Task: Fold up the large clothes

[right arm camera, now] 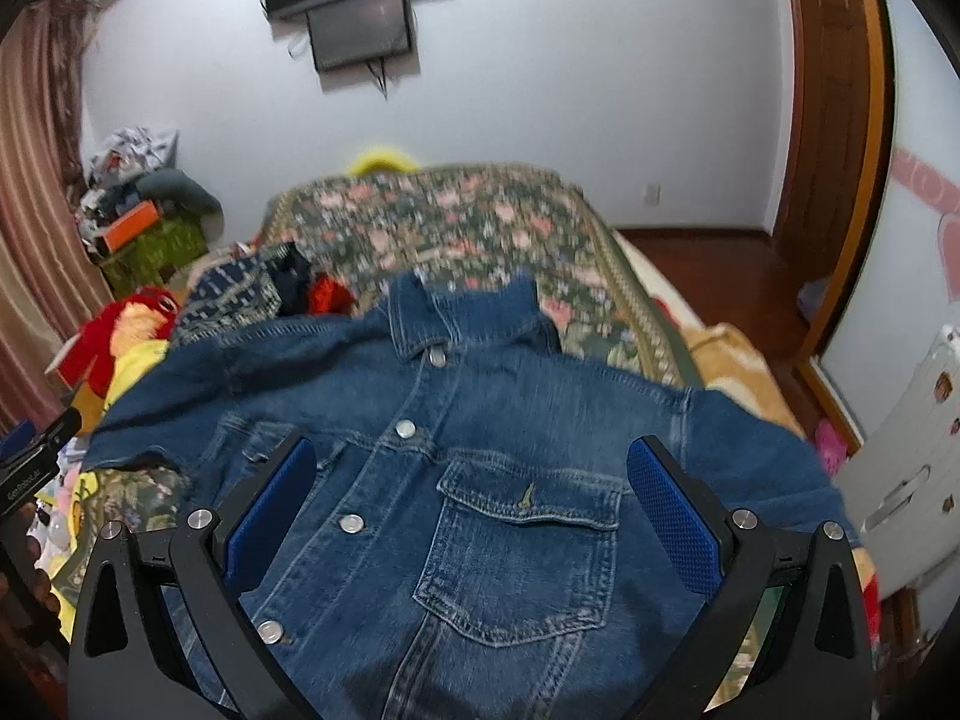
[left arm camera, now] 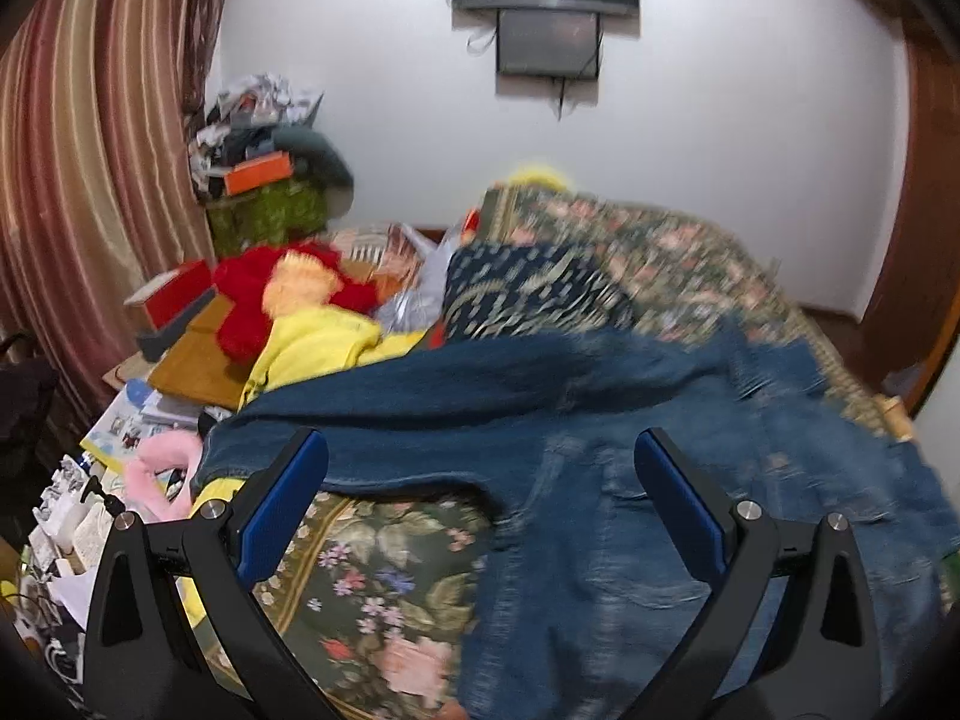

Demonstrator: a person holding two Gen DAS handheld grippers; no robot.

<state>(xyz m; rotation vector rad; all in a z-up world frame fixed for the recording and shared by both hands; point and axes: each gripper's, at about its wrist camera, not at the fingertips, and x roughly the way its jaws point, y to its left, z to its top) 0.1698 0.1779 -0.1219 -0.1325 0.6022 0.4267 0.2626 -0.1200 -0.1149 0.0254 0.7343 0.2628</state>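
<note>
A blue denim jacket (right arm camera: 456, 450) lies front side up on the floral bedspread (right arm camera: 456, 216), collar pointing away, buttons and a chest pocket showing. My right gripper (right arm camera: 474, 468) hovers over its chest, open, with nothing between the blue pads. In the left wrist view the same denim jacket (left arm camera: 600, 420) spreads across the floral bedspread (left arm camera: 372, 576), one sleeve stretching left. My left gripper (left arm camera: 480, 456) stands open above that sleeve and the jacket's left side, holding nothing. The other gripper's black body shows at the left edge of the right wrist view.
Left of the bed sit a red and orange plush toy (left arm camera: 288, 294), yellow cloth (left arm camera: 318, 342), a patterned navy cloth (left arm camera: 528, 288) and cluttered boxes (left arm camera: 264, 180). A striped curtain (left arm camera: 78, 180) hangs at left. A wall screen (right arm camera: 354, 0), a wooden door frame (right arm camera: 840, 120) and a white plastic cabinet (right arm camera: 912, 450) stand around.
</note>
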